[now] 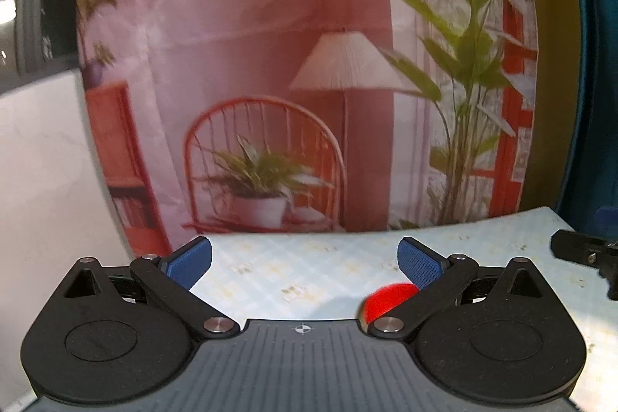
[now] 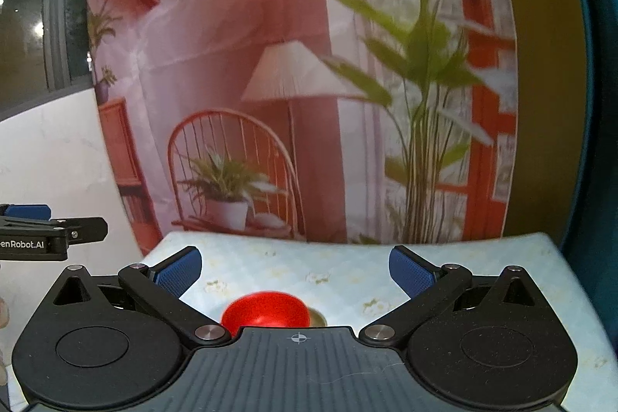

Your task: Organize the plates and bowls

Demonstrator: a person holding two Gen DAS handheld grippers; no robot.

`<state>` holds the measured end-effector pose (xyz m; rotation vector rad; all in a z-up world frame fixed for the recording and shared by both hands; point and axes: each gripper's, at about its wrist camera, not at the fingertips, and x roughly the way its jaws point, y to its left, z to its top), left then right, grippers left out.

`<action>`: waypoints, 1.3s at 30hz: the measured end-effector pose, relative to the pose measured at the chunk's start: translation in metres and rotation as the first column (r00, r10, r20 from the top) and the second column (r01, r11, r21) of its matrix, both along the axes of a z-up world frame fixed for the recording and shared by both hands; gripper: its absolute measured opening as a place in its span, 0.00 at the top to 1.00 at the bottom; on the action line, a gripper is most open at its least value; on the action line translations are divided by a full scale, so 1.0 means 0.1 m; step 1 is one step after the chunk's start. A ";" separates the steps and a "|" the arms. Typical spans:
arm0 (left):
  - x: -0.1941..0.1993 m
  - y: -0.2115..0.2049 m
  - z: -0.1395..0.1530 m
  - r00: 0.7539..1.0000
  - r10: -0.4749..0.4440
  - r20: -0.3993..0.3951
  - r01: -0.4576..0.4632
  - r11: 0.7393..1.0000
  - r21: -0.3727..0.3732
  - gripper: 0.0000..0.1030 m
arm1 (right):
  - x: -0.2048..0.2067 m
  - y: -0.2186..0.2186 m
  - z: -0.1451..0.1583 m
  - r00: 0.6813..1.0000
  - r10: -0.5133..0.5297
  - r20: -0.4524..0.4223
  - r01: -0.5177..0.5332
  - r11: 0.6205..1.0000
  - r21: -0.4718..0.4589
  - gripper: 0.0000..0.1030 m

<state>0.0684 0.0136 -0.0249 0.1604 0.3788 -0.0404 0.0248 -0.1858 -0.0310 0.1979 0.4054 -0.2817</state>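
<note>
Fingers of both grippers stand wide apart, gripping nothing: the left gripper (image 1: 305,261) and the right gripper (image 2: 295,271) hang over a pale floral tablecloth (image 2: 347,269). A red bowl (image 2: 266,309) lies mouth-down, dome up, at 6 o'clock in the right wrist view and at 5 o'clock in the left; being round, it shows no long axis. The table's far edge meets a printed backdrop (image 1: 270,83) at 12 o'clock, with bare cloth between.

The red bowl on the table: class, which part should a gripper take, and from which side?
The red bowl seems to sit upside down, dome up, offering only smooth curved sides. Judging by that, lower the open right gripper from above and close across its widest part near the tablecloth.
</note>
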 end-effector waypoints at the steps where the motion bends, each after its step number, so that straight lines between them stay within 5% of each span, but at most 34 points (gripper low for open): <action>1: -0.07 -0.03 0.05 1.000 0.005 0.020 -0.005 1.000 0.024 0.00 | -0.05 0.04 0.07 1.000 0.000 0.009 0.000 1.000 -0.014 0.00; 5: -0.32 -0.09 0.20 0.996 0.014 0.087 -0.020 0.997 0.072 0.00 | -0.22 0.17 0.28 0.999 -0.023 0.039 0.025 0.998 -0.054 0.00; 10: -0.62 -0.02 0.36 0.995 -0.021 0.102 0.022 1.000 -0.015 0.00 | -0.50 0.24 0.47 0.993 -0.066 0.098 0.069 0.997 -0.026 0.00; 16: -0.87 -0.03 0.41 0.991 0.002 0.137 0.003 0.999 -0.037 0.00 | -0.74 0.20 0.58 0.984 -0.104 0.144 0.103 0.995 0.011 0.00; 39: -0.79 0.01 0.26 0.997 0.029 0.065 -0.026 0.999 -0.040 0.00 | -0.77 0.27 0.55 0.992 -0.100 0.080 0.104 0.994 -0.046 0.00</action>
